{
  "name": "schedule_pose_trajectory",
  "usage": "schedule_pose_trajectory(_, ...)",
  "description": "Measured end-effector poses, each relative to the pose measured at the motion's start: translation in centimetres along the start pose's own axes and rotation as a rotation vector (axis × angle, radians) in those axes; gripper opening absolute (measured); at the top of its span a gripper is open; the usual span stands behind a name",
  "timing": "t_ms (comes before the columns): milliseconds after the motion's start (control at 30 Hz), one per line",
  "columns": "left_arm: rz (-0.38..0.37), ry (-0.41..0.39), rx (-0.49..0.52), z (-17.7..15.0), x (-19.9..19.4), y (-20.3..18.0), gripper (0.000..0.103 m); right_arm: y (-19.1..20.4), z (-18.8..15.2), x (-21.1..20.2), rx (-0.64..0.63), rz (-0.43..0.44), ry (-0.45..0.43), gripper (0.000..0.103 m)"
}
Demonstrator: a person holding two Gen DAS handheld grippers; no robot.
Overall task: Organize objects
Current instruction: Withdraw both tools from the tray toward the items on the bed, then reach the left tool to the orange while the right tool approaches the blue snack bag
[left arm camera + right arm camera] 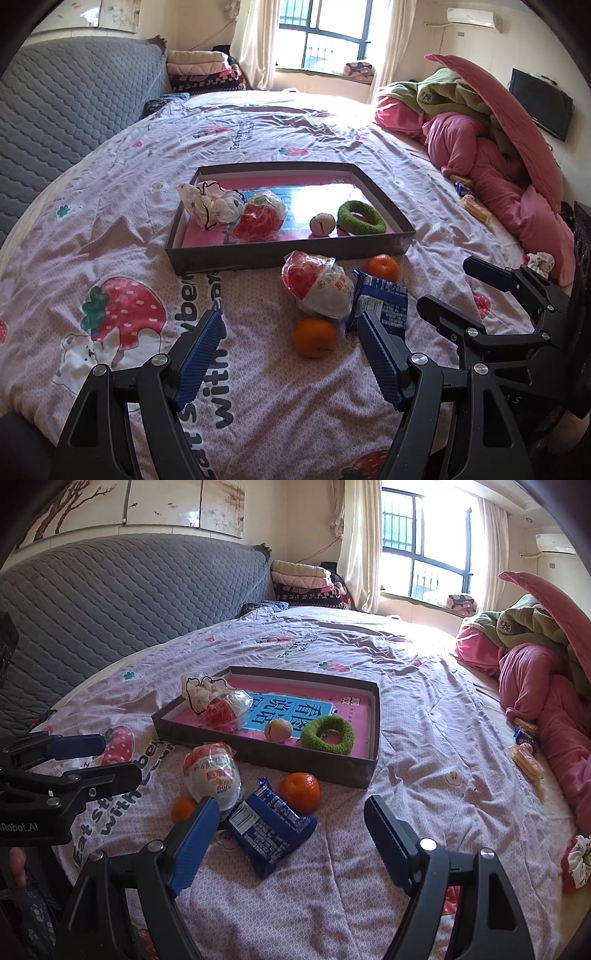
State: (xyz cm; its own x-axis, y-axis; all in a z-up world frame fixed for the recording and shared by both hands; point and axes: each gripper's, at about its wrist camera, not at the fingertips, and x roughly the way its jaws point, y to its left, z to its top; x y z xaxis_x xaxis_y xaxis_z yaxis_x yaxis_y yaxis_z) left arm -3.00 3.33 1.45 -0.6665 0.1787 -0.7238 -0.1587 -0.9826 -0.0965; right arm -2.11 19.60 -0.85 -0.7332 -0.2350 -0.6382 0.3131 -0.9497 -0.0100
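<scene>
Left gripper (pixel 291 354): we hold it low over the bedspread (pixel 110 229), jaws spread wide and empty, the near orange (pixel 314 338) just ahead between the fingers.
Right gripper (pixel 291 834): jaws wide apart too, nothing held, with the blue snack packet (pixel 271 827) lying right in front.
Box (pixel 221 260): the shallow tray sits mid-bed and already holds a cloth pouch (pixel 208 203), a red-and-white bag (pixel 260 218), a small round nut-like ball (pixel 322 224) and a green ring (pixel 360 218).
Still loose: a second bagged bun (pixel 317 286), the far orange (pixel 382 266) touching near the box wall, the packet and the near orange.
Risk: we judge the oranges may roll on the soft quilt if a finger nudges them; the crinkly bag could slip from a shallow pinch.
View difference: the right wrist shows the packet's full face and more snacks (pixel 526 755) by the pink bedding (pixel 546 701); the left wrist half hides the packet behind a finger.
</scene>
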Motion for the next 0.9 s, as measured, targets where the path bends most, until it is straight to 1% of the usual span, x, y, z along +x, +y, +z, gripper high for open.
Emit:
schedule_pose_trajectory(267,0.015,0.059,0.045,-0.9,1.0,-0.6,0.077,0.4,-1.1,1.1,-0.022,0.009,0.087,0.080)
schedule_pose_trajectory(333,0.009,0.076,0.045,-1.1,1.3,-0.6,0.077,0.4,-1.4,1.3,-0.026,0.009,0.106,0.080)
schedule_pose_trajectory(467,0.008,0.110,0.041,-1.4,2.0,-0.5,0.077,0.6,-1.7,1.7,-0.040,0.006,0.128,0.080)
schedule_pose_trajectory(667,0.013,0.140,0.051,-1.9,2.9,-0.6,0.077,0.9,-2.1,2.1,-0.060,0.003,0.154,0.080)
schedule_pose_trajectory(900,-0.016,0.171,0.040,-2.3,4.1,-0.7,0.077,0.7,-2.3,2.7,-0.070,0.009,0.168,0.080)
